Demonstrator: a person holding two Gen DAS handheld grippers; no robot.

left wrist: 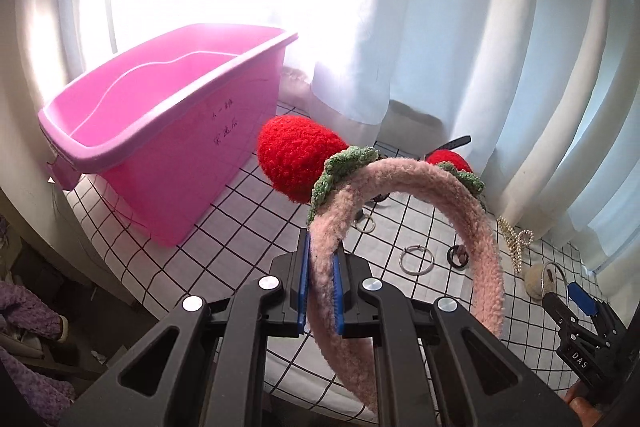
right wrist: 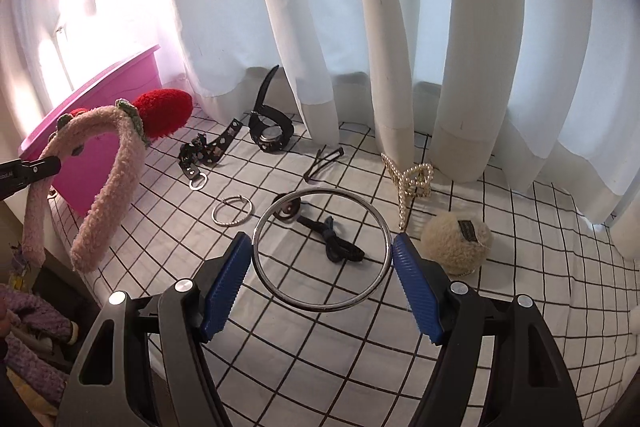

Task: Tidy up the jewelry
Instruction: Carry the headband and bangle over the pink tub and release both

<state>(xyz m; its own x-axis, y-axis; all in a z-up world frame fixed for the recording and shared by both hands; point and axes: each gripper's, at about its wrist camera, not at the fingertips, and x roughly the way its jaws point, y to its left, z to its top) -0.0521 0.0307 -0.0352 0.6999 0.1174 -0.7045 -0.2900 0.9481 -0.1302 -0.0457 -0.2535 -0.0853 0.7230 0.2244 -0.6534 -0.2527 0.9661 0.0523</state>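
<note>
White cloth w/ black grid (right wrist: 500,307) covered the table, pale curtains (right wrist: 460,47) hanging behind it w/ bright window light at left.

Nearest: 2 grippers, both lifted off the cloth. Left gripper (left wrist: 322,287) was pinched tight on 1 pink fuzzy headband (left wrist: 400,195) w/ 2 red knit strawberries (left wrist: 296,155); the band arched up and over to the right of the pads. Right gripper (right wrist: 322,255) was spread wide, clamping 1 large silver bangle (right wrist: 322,249) across its width, blue pads touching the rim on both sides.

On the cloth below: 1 dark knotted hair tie (right wrist: 332,239), 1 small dark ring-shaped piece (right wrist: 287,209), 1 thin silver hoop (right wrist: 232,211), 1 cream fluffy puff (right wrist: 456,239), 1 pearl claw clip (right wrist: 412,179). Further back: 1 dark hairpin (right wrist: 322,163), 1 black studded strap w/ ring (right wrist: 208,153), 1 black watch (right wrist: 272,135).

Far left: 1 pink plastic bin (left wrist: 160,147), open top, nothing visible inside.
</note>
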